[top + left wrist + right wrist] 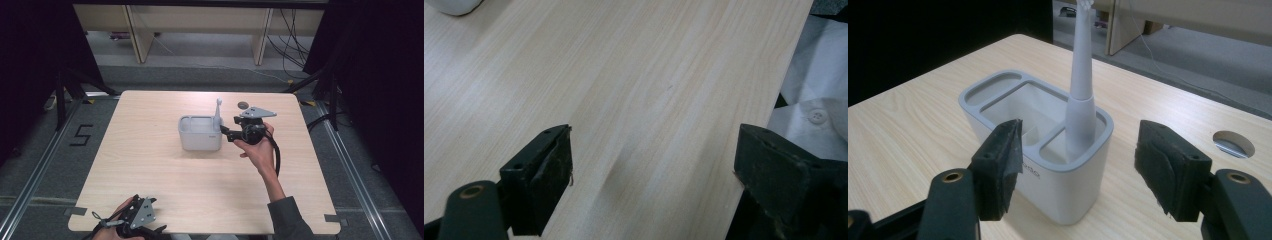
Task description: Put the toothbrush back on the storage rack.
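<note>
Right claw (1078,165) sits released, jaws spread wide, just beside the grey holder (1048,150) mid-surface (200,190). A white toothbrush (1080,100) stands upright in the holder's small end compartment nearest that claw; the larger middle compartment and the far slot look bare. Down at the near edge, the left claw (654,175) hovers over bare wood, jaws released and gripping nothing, well apart from the holder.
</note>
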Tool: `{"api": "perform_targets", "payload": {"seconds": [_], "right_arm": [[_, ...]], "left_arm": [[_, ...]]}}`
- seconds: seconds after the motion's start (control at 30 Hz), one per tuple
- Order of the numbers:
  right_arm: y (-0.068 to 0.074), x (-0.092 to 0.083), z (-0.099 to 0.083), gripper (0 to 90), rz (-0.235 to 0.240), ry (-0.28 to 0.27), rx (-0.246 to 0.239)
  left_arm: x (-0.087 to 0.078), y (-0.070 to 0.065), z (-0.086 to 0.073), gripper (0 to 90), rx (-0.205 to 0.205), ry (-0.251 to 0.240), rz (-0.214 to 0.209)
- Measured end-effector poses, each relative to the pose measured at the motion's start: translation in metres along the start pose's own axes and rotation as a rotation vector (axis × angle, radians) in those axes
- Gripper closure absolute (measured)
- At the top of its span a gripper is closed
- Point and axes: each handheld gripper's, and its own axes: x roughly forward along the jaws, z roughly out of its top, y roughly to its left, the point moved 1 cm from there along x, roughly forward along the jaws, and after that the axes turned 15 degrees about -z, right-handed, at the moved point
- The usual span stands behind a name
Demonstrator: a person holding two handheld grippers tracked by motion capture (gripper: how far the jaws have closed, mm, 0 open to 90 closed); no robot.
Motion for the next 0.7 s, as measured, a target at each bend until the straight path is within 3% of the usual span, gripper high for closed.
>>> {"api": "perform_targets", "payload": {"seconds": [0.03,0.27,0.43,0.57,0.6,0.7], "right_arm": [[0.001,-0.001,-0.001,35.9,-0.003,0.003,0.014],[-0.002,-0.004,-0.003,34.9,0.003,-0.010,-0.016],[-0.002,-0.009,-0.009,34.2,0.006,0.009,0.018],[-0.003,-0.009,-0.012,33.7,0.006,0.004,-0.003],[-0.004,-0.012,-0.016,33.4,0.014,0.030,0.021],[-0.006,-0.013,-0.018,33.0,0.014,0.020,0.015]], "left_arm": [[0.000,0.000,0.000,15.4,0.002,0.002,0.007],[0.001,-0.001,0.000,15.4,-0.003,-0.006,0.000],[0.000,-0.001,0.000,15.4,0.001,-0.006,-0.001],[0.001,-0.001,0.000,15.4,0.003,-0.005,0.003],[0.000,-0.001,0.000,15.4,0.003,-0.006,-0.001],[0.001,0.000,0.000,15.4,0.002,-0.006,0.003]]}}
